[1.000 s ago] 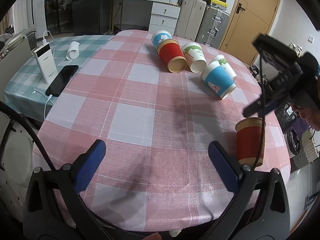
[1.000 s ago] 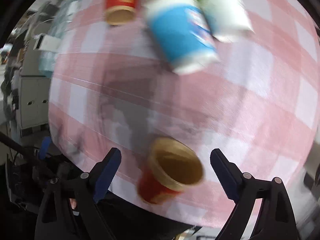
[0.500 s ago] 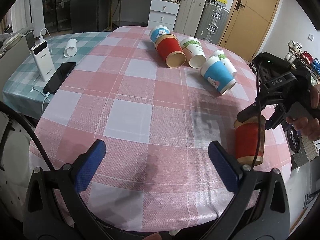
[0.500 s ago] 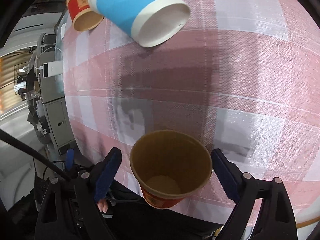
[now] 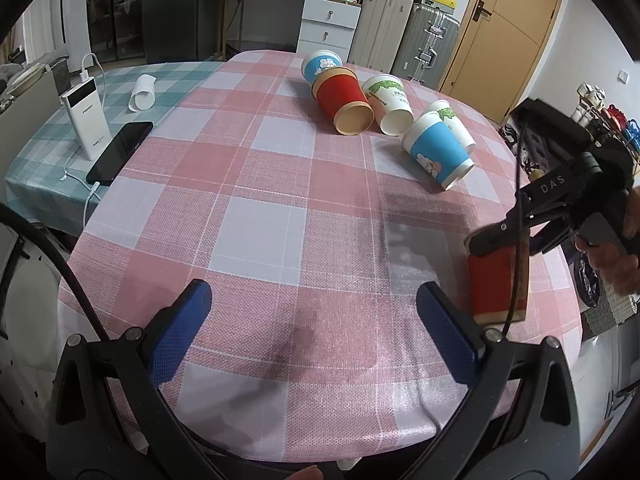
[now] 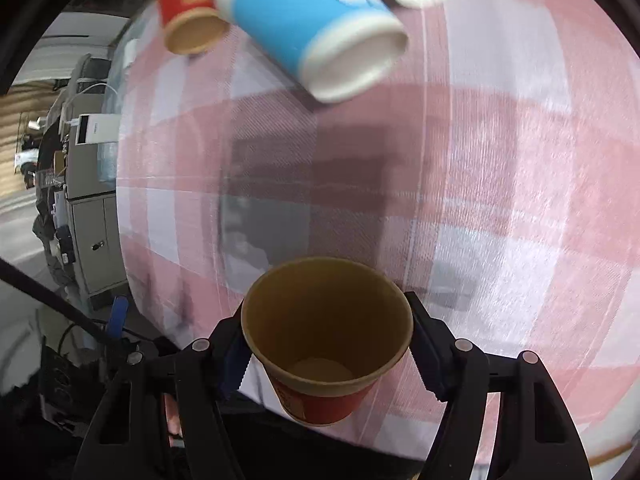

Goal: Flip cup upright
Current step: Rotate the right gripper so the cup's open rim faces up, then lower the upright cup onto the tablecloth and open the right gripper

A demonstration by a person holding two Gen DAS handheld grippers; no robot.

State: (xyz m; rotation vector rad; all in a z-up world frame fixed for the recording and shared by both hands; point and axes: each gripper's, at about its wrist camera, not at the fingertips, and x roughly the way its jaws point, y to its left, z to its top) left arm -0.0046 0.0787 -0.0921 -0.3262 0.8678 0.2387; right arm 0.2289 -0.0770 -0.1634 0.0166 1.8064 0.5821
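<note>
The red paper cup with a tan rim [image 6: 326, 360] stands upright near the table's edge, its long axis vertical and its open mouth pointing up toward the right wrist camera, so the pale bottom shows inside. It sits squarely between the two fingers of the right gripper [image 6: 326, 350], whose blue-padded fingers press against its opposite walls just under the rim, pinching it. In the left wrist view the same cup [image 5: 498, 280] appears on the pink-and-white checked tablecloth [image 5: 280, 208], with the right gripper [image 5: 500, 240] coming down over its top; whether its base rests fully on the cloth there is hard to judge behind the cable.

Half a second earlier the right fingers stood wide apart on either side of the cup without touching it; they have since closed onto its walls. The cup has kept its upright pose.

The left gripper [image 5: 316, 328] hovers low over the cloth with its blue fingers spread wide and nothing between them, much as before.

Beyond the right fingers lies a blue paper cup with a white rim [image 6: 312, 28], on its side, mouth turned toward the gripper; a second red paper cup [image 6: 190, 8] lies on its side beyond it, to the left. The right view is blurred, so finer detail is uncertain.
</note>
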